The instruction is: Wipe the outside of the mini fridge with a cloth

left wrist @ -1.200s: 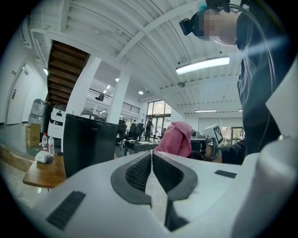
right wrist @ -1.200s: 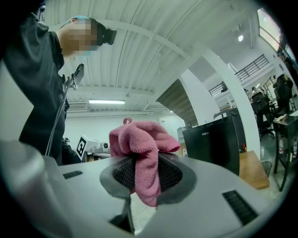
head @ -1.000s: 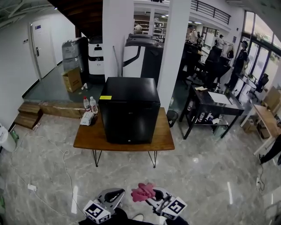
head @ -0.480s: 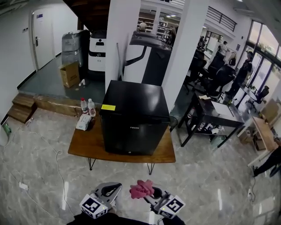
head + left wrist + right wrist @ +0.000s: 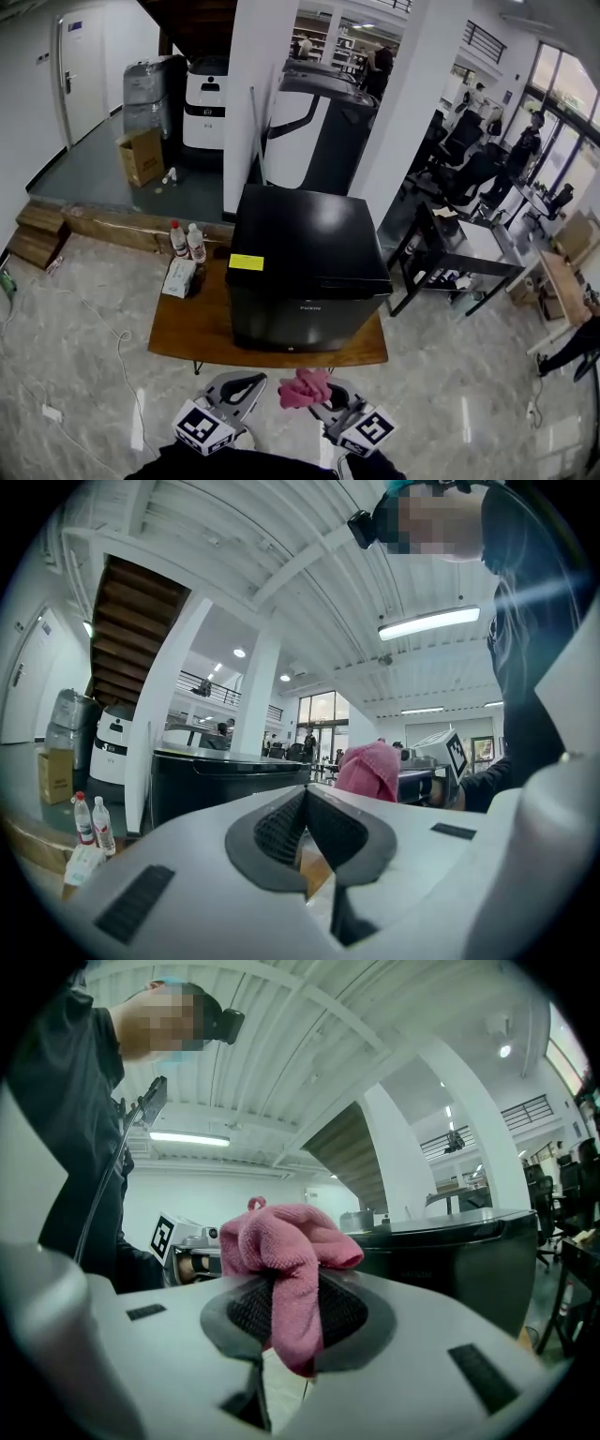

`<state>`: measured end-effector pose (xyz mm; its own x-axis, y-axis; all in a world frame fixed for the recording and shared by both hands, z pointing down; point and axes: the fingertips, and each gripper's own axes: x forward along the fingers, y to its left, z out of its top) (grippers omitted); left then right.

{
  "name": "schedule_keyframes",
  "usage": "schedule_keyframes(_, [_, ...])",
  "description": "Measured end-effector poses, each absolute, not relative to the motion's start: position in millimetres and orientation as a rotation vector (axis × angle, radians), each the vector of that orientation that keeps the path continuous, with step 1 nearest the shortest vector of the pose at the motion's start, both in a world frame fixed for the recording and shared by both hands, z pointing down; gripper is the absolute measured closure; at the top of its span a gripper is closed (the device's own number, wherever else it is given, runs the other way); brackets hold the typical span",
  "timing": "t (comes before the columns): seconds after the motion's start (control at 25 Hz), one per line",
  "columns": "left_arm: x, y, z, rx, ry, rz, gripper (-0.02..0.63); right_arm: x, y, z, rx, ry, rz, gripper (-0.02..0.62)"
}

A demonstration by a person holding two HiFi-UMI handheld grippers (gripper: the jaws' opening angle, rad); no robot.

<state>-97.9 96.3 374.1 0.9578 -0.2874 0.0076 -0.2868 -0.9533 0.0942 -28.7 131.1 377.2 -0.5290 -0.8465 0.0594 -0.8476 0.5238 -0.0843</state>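
The black mini fridge (image 5: pixel 309 267) stands on a low wooden table (image 5: pixel 187 328), a yellow note (image 5: pixel 247 262) stuck on its top. My right gripper (image 5: pixel 317 396) hangs in front of the table, short of the fridge door, shut on a bunched pink cloth (image 5: pixel 305 386). In the right gripper view the cloth (image 5: pixel 286 1255) bulges above the shut jaws, with the fridge (image 5: pixel 450 1251) beyond on the right. My left gripper (image 5: pixel 246 382) floats beside it, shut and empty. The left gripper view shows the fridge (image 5: pixel 225 785) ahead and the cloth (image 5: pixel 367 769) to its right.
Two water bottles (image 5: pixel 187 242) and a tissue pack (image 5: pixel 178 277) sit on the table left of the fridge. A white pillar (image 5: pixel 258 94) rises behind it. A black desk (image 5: pixel 459 248) stands to the right. A cable (image 5: pixel 117 337) trails over the tiled floor at left.
The view has closed in on the fridge and table, which now sit nearer and larger. Both grippers keep the same pose, the pink cloth still held in the right one.
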Motion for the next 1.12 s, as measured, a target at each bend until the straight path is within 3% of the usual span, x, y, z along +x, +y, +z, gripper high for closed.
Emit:
schedule_keyframes(0.6, [-71.4,-48.5,287.2,3.056,-0.586,-0.182,0.598,31.6,-19.6,286.7,1.584,-2.589,-0.118,0.505])
schedule_keyframes(1.12, [7.9,-171.1,187.7,3.122,-1.028,-0.166,0.598,98.2,-165.7,210.1,1.111,-2.413,-0.322,0.503])
